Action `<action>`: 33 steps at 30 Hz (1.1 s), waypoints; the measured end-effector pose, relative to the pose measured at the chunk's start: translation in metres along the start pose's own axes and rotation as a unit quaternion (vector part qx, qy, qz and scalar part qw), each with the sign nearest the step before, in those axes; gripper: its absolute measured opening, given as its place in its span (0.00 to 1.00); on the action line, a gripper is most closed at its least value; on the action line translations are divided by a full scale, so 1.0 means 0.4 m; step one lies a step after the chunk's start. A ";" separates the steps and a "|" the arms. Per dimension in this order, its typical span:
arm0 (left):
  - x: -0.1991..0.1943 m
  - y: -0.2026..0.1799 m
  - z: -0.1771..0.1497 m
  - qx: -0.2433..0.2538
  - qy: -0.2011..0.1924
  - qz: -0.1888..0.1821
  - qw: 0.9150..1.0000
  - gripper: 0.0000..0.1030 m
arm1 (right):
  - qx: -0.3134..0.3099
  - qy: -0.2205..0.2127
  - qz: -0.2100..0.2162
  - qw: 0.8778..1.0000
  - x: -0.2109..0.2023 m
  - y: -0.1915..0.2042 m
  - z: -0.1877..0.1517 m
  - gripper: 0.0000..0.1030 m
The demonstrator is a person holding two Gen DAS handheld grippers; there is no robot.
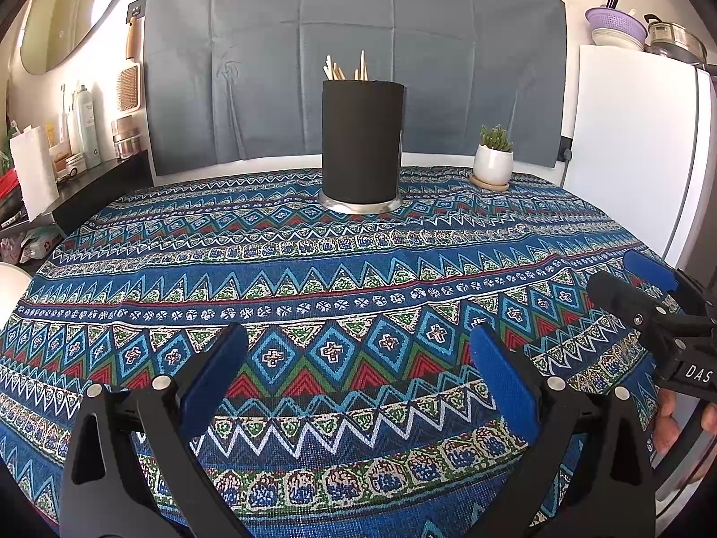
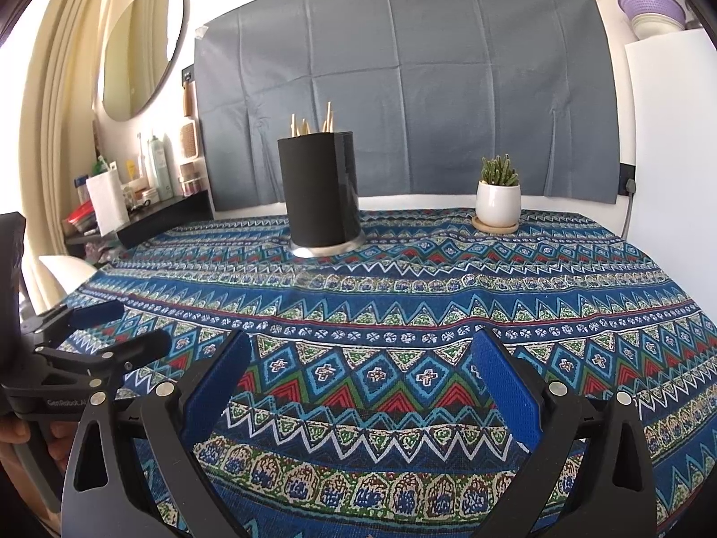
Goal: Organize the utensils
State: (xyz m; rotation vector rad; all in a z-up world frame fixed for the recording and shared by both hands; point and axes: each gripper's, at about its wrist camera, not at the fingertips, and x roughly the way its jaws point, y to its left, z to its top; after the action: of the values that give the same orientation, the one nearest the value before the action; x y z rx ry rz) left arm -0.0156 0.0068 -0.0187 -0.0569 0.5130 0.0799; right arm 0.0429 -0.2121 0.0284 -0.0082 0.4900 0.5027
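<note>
Daylight is flooding in from the left in both views, blowing out the white wall beside the round wall mirror (image 2: pixel 142 50) and washing the cream curtain (image 2: pixel 58 103) pale. The patterned blue woven tablecloth (image 1: pixel 358 296) is showing evenly lit and sharp, its weave crisp. The tall black cylindrical utensil holder (image 1: pixel 362 143) is reading as a flat dark mass, throwing only a faint shadow at its base. Fisheye distortion is bowing the grey fabric backdrop (image 2: pixel 403 89) and table edges, and black vignetting is darkening every corner. The white refrigerator (image 1: pixel 627 143) is glaring slightly.
</note>
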 end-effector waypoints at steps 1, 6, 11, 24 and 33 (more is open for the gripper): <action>0.000 -0.001 0.000 0.000 0.000 0.000 1.000 0.94 | 0.000 0.000 0.000 1.000 0.000 0.000 0.000 0.92; -0.001 -0.001 0.000 0.003 -0.001 -0.001 1.000 0.94 | 0.000 0.000 -0.001 1.000 -0.002 0.001 -0.001 0.92; -0.001 -0.003 -0.001 0.004 -0.002 0.000 1.000 0.94 | -0.001 -0.002 -0.002 1.000 0.000 0.002 0.000 0.92; -0.001 -0.007 0.001 0.010 -0.001 0.000 1.000 0.94 | -0.003 -0.001 -0.001 1.000 0.001 0.006 -0.003 0.92; -0.002 -0.014 -0.001 0.013 -0.001 0.002 1.000 0.94 | -0.003 -0.002 -0.001 1.000 -0.003 0.008 -0.007 0.92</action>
State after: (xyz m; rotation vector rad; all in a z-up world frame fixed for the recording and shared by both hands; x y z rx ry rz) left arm -0.0161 0.0014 -0.0182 -0.0300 0.5121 0.0779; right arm 0.0392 -0.2102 0.0269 -0.0141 0.4835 0.5024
